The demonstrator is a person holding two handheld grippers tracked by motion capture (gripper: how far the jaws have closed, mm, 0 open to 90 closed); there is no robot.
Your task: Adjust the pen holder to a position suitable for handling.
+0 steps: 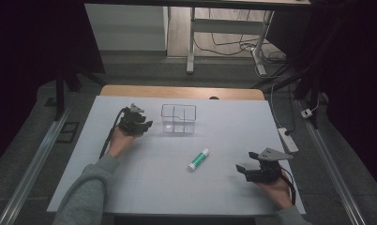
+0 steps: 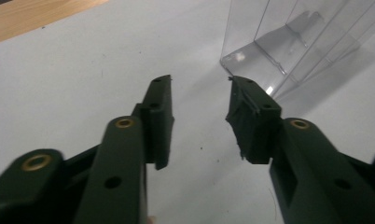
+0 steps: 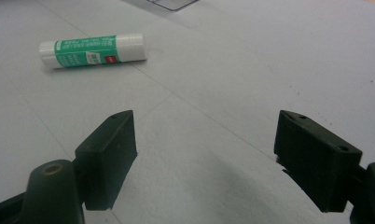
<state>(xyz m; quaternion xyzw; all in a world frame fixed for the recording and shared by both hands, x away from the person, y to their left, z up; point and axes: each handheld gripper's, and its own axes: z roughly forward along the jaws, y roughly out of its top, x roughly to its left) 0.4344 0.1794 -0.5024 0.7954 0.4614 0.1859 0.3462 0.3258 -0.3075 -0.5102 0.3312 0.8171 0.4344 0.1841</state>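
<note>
White surface [image 1: 144, 178] filling most of high view, wooden edge showing at far side; we are seeing dim floor, desk legs and cables beyond. Clear plastic organizer [image 1: 178, 119] standing upright at far centre, dividers inside. We are holding left tool [image 1: 147, 124] just beside organizer's left wall, jaws parted, nothing between them. Right tool [image 1: 241, 170] hovering near front right, jaws spread wide, gripping nothing. Green-and-white glue stick [image 1: 198, 159] lying flat between organizer and right tool, apart from both.
</note>
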